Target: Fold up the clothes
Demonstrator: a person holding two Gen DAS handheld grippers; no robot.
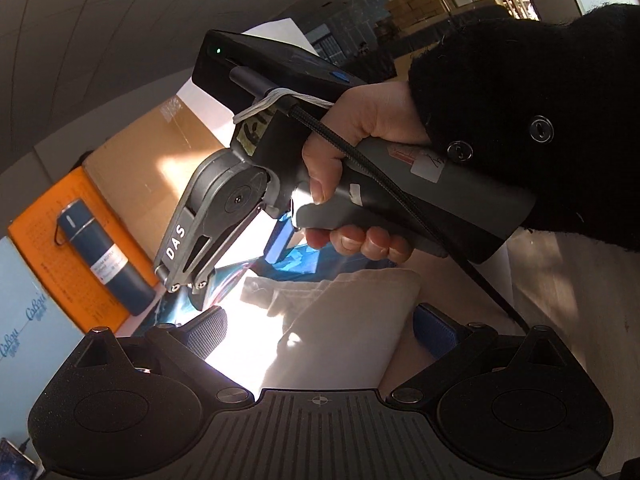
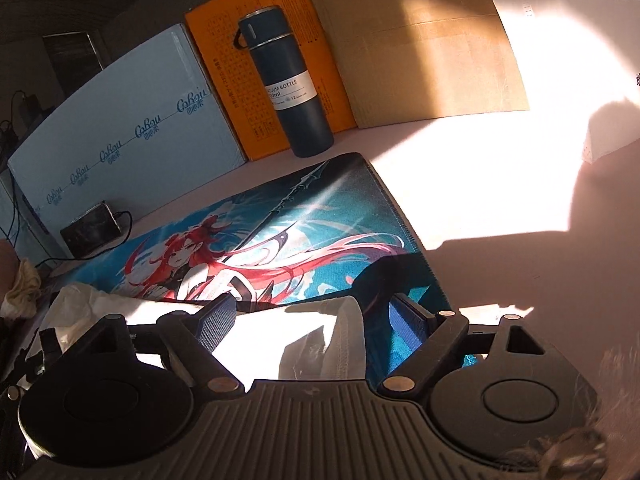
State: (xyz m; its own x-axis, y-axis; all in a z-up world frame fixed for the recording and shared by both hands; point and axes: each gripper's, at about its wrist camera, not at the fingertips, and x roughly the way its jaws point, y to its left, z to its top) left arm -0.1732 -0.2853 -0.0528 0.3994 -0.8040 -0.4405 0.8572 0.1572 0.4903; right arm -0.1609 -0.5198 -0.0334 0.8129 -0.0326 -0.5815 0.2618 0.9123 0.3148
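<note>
A cream-white garment lies on the table, partly in bright sun. In the left wrist view my left gripper is open, its fingers apart on either side of the cloth. Beyond it a hand holds the right gripper, its tips down near the garment's far edge. In the right wrist view my right gripper is open over the white garment, whose hemmed edge lies between the fingers. The cloth rests on a printed anime desk mat.
A dark blue vacuum bottle stands behind the mat, before an orange box, a brown carton and a pale blue box. A small black device with cable sits at left. Crumpled cloth lies far left.
</note>
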